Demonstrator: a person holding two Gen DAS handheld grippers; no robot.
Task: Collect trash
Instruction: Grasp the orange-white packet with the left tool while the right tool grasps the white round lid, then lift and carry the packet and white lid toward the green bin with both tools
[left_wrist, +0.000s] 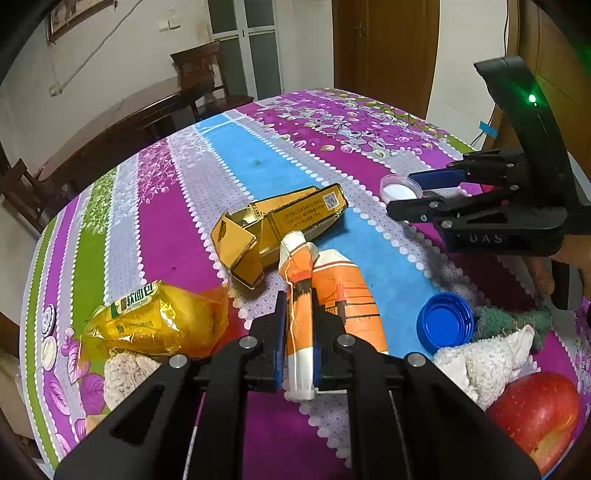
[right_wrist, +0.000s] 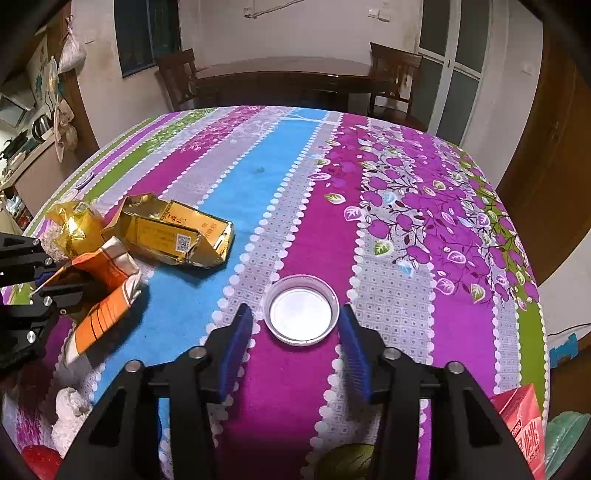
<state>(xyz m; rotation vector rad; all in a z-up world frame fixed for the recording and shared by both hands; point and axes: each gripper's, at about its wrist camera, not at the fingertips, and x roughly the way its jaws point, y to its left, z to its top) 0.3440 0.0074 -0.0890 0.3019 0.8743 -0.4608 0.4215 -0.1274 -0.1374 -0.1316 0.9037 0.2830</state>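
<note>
Holding the crushed orange-and-white carton (left_wrist: 325, 295) tight between its 2 fingers, the left gripper (left_wrist: 298, 314) has only a thin fold, so the carton could slip out if it swings. Farther out, the right gripper (right_wrist: 295, 332) has its blue pads (right_wrist: 236, 347) on both sides of the clear plastic lid (right_wrist: 301, 309), not touching yet. The lid is flat and low on the tablecloth (right_wrist: 280, 206), so the pads may slide over it or push it away. The torn gold box (right_wrist: 173, 232) lies beyond.
</note>
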